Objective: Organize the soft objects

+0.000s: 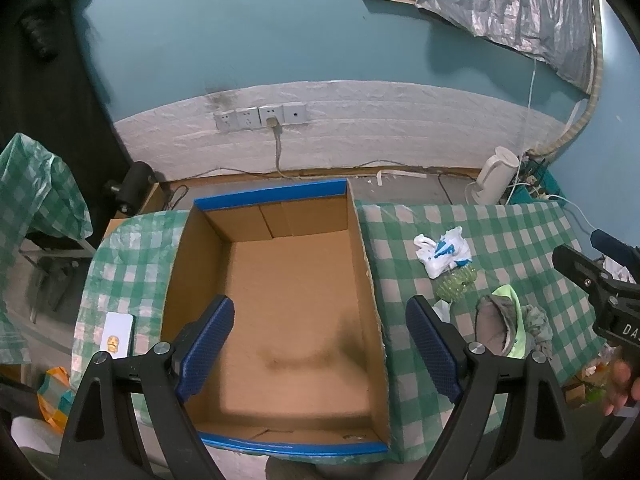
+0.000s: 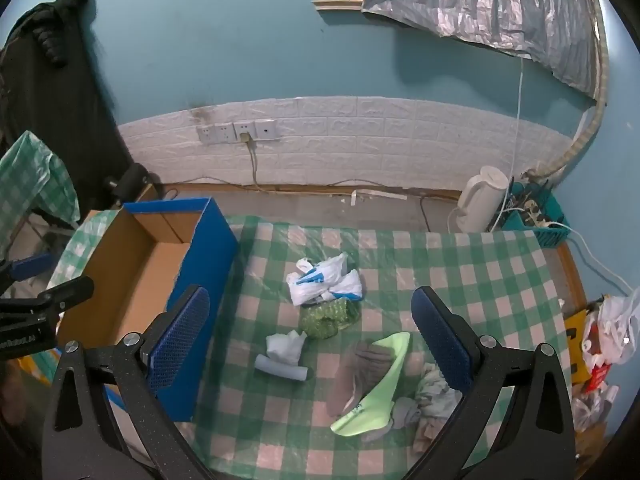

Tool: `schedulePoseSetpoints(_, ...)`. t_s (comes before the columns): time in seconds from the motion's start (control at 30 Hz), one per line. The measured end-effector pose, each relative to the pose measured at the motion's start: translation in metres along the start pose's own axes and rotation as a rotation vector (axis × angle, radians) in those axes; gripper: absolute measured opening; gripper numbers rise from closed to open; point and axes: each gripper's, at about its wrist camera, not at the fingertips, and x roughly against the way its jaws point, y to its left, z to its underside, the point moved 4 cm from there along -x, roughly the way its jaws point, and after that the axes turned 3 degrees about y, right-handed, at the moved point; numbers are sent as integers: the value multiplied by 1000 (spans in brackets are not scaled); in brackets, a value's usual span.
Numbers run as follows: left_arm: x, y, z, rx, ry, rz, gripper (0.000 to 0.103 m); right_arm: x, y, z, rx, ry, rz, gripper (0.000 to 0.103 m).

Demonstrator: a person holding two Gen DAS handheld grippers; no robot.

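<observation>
An open cardboard box (image 1: 280, 300) with blue edges sits on the green checked tablecloth; it shows empty, and appears at the left in the right wrist view (image 2: 132, 280). My left gripper (image 1: 320, 344) is open and empty above the box. My right gripper (image 2: 312, 344) is open and empty above a pile of soft things: a white and blue plastic bag (image 2: 324, 280), a green bubble wrap piece (image 2: 326, 318), a white tissue (image 2: 286, 346), a pale blue roll (image 2: 282, 370), a grey and lime green sock (image 2: 372, 380) and a grey cloth (image 2: 432, 396).
A white card (image 1: 118, 334) lies on the cloth left of the box. A white kettle (image 2: 480, 200) and a teal basket (image 2: 536, 220) stand behind the table at the right. Bags (image 2: 608, 332) lie beyond the right table edge. Wall sockets (image 2: 236, 130) are behind.
</observation>
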Motion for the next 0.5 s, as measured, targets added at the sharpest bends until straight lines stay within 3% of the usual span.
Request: schedulePoseSetpoints(0.5,-6,-9,5,-23,24,4,89,-3,-1,3,1,9,-2,101)
